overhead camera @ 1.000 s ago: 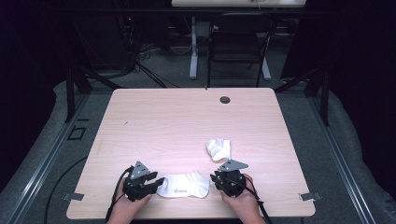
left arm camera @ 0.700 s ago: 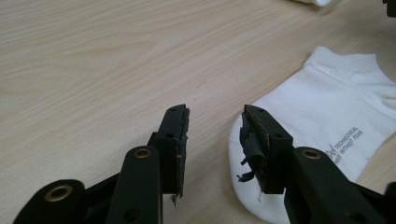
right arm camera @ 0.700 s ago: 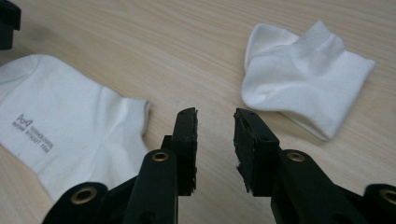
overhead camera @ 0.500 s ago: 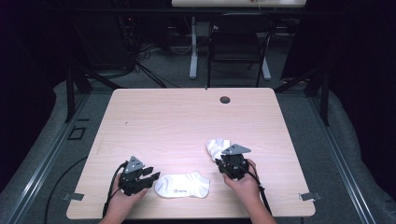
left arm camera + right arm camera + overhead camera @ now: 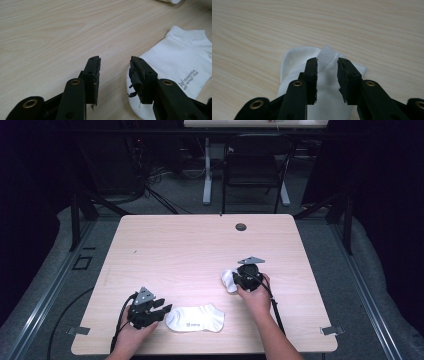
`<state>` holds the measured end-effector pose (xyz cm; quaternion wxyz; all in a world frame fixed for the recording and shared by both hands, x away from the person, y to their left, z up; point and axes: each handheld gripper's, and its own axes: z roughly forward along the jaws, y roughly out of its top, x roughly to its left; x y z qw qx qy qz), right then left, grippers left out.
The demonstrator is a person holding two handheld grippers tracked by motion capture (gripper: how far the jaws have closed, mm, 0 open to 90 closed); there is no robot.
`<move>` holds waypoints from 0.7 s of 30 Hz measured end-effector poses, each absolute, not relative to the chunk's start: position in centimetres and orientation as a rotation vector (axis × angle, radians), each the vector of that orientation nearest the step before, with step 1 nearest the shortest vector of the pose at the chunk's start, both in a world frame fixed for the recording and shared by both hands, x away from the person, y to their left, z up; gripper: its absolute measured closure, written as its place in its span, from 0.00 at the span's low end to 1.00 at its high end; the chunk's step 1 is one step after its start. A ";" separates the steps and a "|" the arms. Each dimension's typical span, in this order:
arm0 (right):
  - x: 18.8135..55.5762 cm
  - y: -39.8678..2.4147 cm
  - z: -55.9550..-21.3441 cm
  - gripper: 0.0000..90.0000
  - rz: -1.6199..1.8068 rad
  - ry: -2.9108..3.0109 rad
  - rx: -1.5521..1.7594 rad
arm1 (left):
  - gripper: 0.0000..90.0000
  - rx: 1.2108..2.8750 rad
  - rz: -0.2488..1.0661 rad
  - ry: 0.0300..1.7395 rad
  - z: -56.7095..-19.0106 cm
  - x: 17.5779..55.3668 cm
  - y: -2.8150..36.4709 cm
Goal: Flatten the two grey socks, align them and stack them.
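A flat white ankle sock (image 5: 195, 318) is lying near the front edge of the light wooden worktop (image 5: 200, 250), with the left gripper (image 5: 159, 311) sitting just to its left. A bunched white sock (image 5: 229, 279) is resting farther back and to the right, under the right gripper (image 5: 237, 280). A small round dark grommet (image 5: 241, 226) is sitting near the worktop's far edge.

Since a second ago the right gripper (image 5: 235, 280) has left the flat white ankle sock (image 5: 196, 318) lying near the front edge of the pale wooden table (image 5: 200, 250) and gone up and to the right of it, onto the crumpled white sock (image 5: 229, 279). Its jaws now straddle a raised fold of that sock (image 5: 322, 75) with a gap between them. The left gripper (image 5: 161, 310) has slid a little left, off the flat sock's toe, jaws apart just beside it.
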<state>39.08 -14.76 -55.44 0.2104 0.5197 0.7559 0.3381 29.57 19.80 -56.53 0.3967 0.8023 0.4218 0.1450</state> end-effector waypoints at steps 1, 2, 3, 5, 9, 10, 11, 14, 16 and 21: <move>39.3 -14.5 -55.7 0.78 0.941 2.106 1.448 | 0.67 2.033 0.366 1.069 -56.5 29.6 19.8; 39.5 -14.4 -55.9 0.78 0.935 2.108 1.451 | 0.67 2.031 0.369 1.068 -56.5 29.6 19.9; 39.6 -14.2 -56.1 0.78 0.931 2.122 1.452 | 0.67 2.021 0.372 1.072 -56.5 29.6 19.9; 39.7 -14.0 -56.3 0.78 0.931 2.132 1.449 | 0.67 2.022 0.372 1.069 -56.4 29.6 19.9; 39.8 -13.3 -57.1 0.81 0.923 2.181 1.445 | 0.67 2.022 0.368 1.069 -56.5 29.8 19.9; 39.8 -13.2 -57.2 0.82 0.917 2.188 1.437 | 0.67 2.020 0.368 1.070 -56.5 29.8 19.9; 39.6 -12.9 -57.4 0.82 0.928 2.190 1.428 | 0.66 2.021 0.368 1.068 -56.5 29.8 19.9; 39.3 -12.0 -57.5 0.83 0.954 2.205 1.418 | 0.66 2.028 0.369 1.064 -56.5 29.7 19.8; 39.1 -11.1 -57.5 0.83 0.960 2.223 1.397 | 0.66 2.026 0.371 1.063 -56.5 29.7 19.7; 38.4 -8.5 -57.6 0.83 0.975 2.268 1.337 | 0.66 2.037 0.383 1.058 -56.6 29.8 19.5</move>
